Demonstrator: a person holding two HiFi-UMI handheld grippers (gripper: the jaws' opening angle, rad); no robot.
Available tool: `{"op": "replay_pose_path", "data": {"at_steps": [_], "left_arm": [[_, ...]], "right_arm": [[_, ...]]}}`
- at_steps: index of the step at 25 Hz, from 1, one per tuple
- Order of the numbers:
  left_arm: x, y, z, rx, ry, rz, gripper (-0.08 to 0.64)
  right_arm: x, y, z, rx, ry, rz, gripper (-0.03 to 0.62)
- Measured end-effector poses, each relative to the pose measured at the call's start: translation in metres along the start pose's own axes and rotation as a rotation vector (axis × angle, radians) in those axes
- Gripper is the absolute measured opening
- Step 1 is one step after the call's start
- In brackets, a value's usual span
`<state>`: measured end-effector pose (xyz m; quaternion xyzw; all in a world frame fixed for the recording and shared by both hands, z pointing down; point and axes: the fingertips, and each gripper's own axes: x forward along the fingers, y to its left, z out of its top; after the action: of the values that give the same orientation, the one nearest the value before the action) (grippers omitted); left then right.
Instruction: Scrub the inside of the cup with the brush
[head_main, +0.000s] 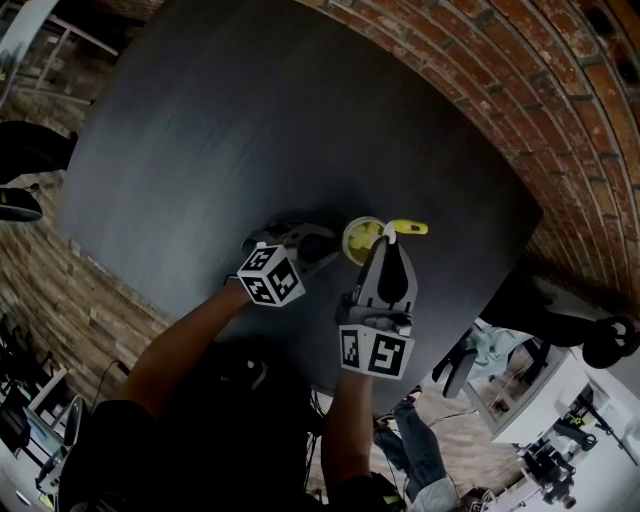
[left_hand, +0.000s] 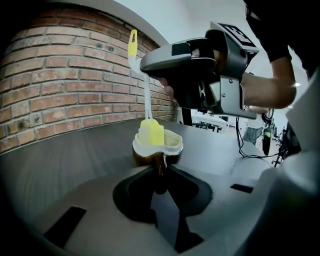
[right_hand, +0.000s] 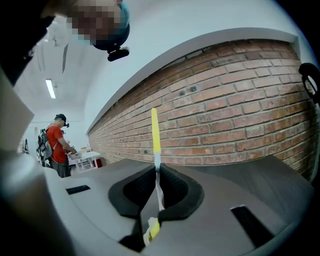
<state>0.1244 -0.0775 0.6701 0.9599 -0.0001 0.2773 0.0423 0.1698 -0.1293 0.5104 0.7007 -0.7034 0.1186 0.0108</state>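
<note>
A small brown cup (left_hand: 157, 149) with a cream inside stands on the dark round table (head_main: 250, 130). In the head view the cup (head_main: 361, 238) sits just ahead of both grippers. My left gripper (left_hand: 160, 169) is shut on the cup's handle at its near side. Inside the cup stands the brush's yellow head (left_hand: 151, 132); its thin white stem rises to a yellow tip (left_hand: 132, 43). My right gripper (right_hand: 157, 172) is shut on the brush's stem, with the yellow tip (right_hand: 155, 131) above the jaws. From the left gripper view, the right gripper (left_hand: 200, 75) hangs over the cup.
A brick wall (head_main: 520, 90) curves round the table's far side. The table's edge (head_main: 470, 310) runs close on the right, with white benches and gear (head_main: 540, 400) beyond. A person in a red shirt (right_hand: 57, 145) stands far off at a white table.
</note>
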Motion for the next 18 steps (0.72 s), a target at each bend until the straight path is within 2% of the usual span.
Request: {"op": "replay_pose_path", "data": {"at_steps": [4, 8, 10, 13, 15, 18], "left_arm": [[0.000, 0.000, -0.001, -0.006, 0.000, -0.002, 0.077], [-0.001, 0.000, -0.001, -0.001, -0.003, -0.004, 0.077], [-0.002, 0.000, 0.000, 0.000, -0.002, -0.006, 0.077], [-0.002, 0.000, 0.000, -0.001, -0.004, -0.005, 0.077], [-0.001, 0.001, -0.001, -0.002, -0.004, -0.005, 0.077], [0.000, 0.001, 0.000, -0.004, -0.003, -0.006, 0.077]], "right_arm": [[-0.010, 0.009, -0.001, 0.037, 0.083, 0.075, 0.044], [-0.023, -0.002, -0.001, 0.094, 0.166, 0.066, 0.044], [-0.029, -0.011, 0.000, 0.045, 0.213, 0.024, 0.044], [-0.035, -0.020, 0.004, -0.093, 0.243, -0.030, 0.044], [-0.034, -0.021, 0.006, -0.163, 0.219, -0.040, 0.044], [-0.028, -0.023, 0.004, -0.208, 0.137, -0.075, 0.044]]}}
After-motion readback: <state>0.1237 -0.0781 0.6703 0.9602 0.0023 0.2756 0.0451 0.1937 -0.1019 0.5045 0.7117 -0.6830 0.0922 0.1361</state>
